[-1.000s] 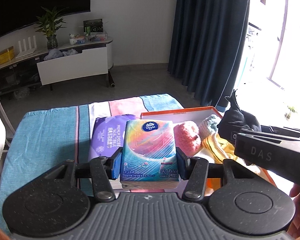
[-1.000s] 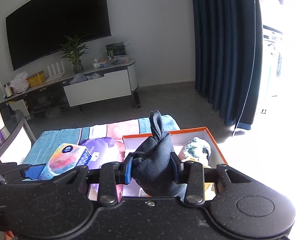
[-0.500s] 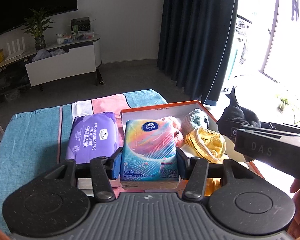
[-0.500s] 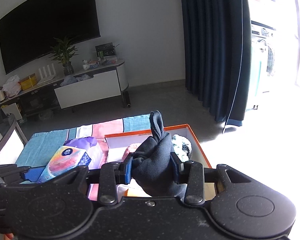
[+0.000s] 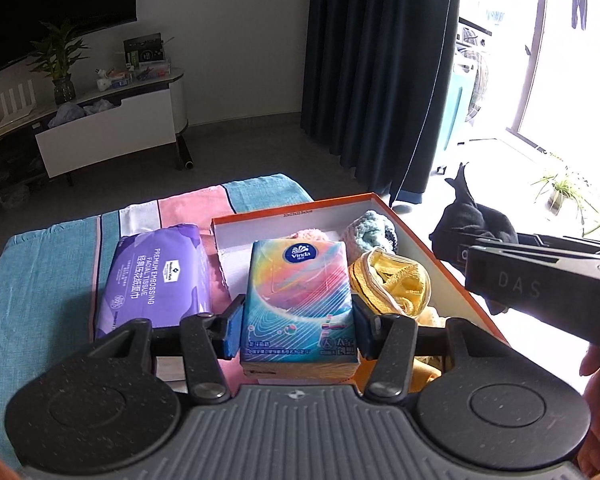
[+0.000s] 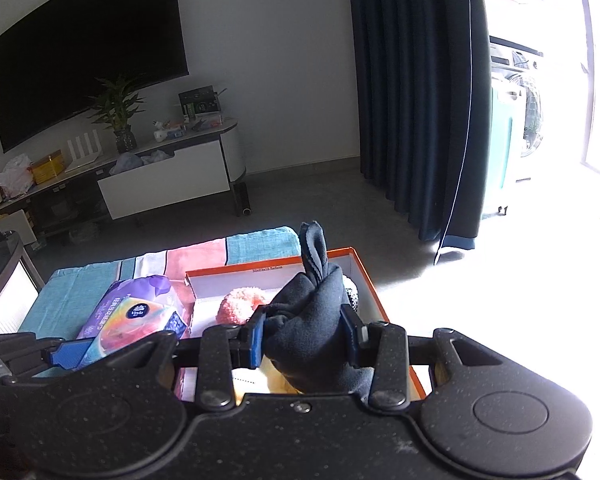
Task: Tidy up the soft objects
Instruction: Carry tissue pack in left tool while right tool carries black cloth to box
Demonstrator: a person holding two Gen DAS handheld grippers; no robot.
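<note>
The left gripper (image 5: 296, 320) has its fingers (image 5: 232, 330) closed against the sides of a Vinda tissue pack (image 5: 298, 300), held above the near end of the orange box (image 5: 452, 280), while the right gripper (image 6: 304, 338) pinches a dark blue cloth bundle (image 6: 312, 320) over the box's right side. This looks like the carry-and-place step: each load wants lowering into free space beside the pink fluffy item (image 6: 240, 304), the yellow knit piece (image 5: 396, 280) and the blue knit ball (image 5: 374, 228), then release. Compared with a second ago, the box sits more fully beneath both grippers, and the purple facial tissue pack (image 5: 160, 276) lies unmoved on the striped tabletop cover (image 5: 40, 280).
</note>
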